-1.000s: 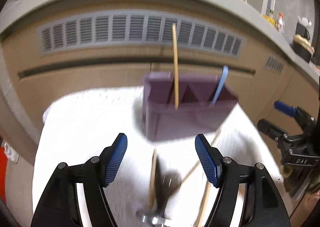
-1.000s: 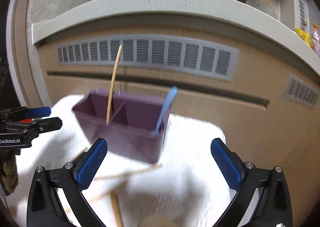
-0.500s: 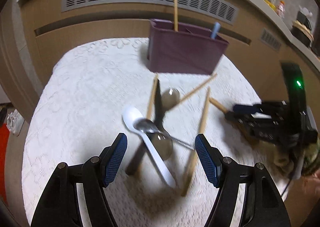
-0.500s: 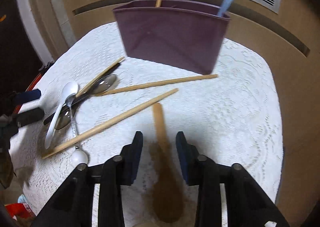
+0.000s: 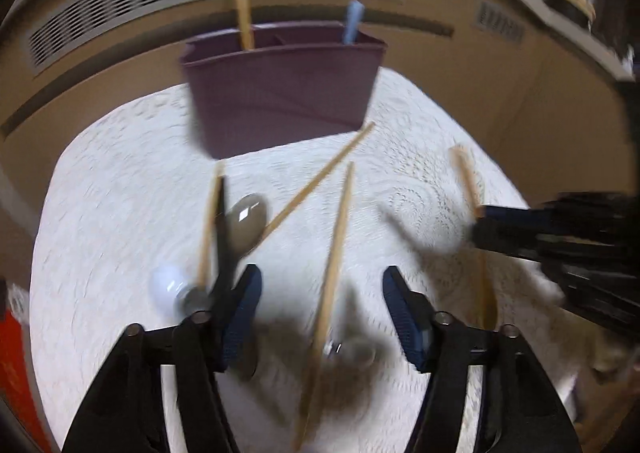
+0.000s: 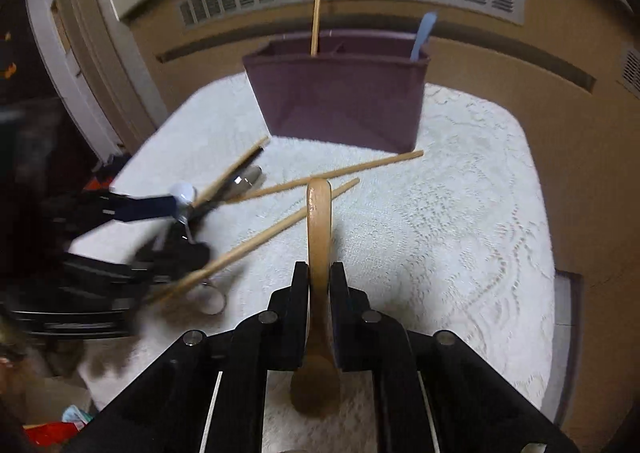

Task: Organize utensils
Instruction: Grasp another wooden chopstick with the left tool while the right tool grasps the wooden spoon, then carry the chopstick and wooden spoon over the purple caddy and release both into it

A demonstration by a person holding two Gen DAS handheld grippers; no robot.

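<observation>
Though blurred, purple caddy [image 6: 340,101], chopstick [image 6: 317,9] inside

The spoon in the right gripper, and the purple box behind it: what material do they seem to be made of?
The spoon, clamped in the right gripper, looks like pale unpainted wood: matte tan surface, no shine. The purple box seems to be moulded plastic with a matte finish: uniform colour, thin straight walls and inner dividers; the blur leaves this a little open.

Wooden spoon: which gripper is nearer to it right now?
Right. The right gripper is shut on the wooden spoon; the left gripper is open over the chopsticks, apart from it.
</observation>
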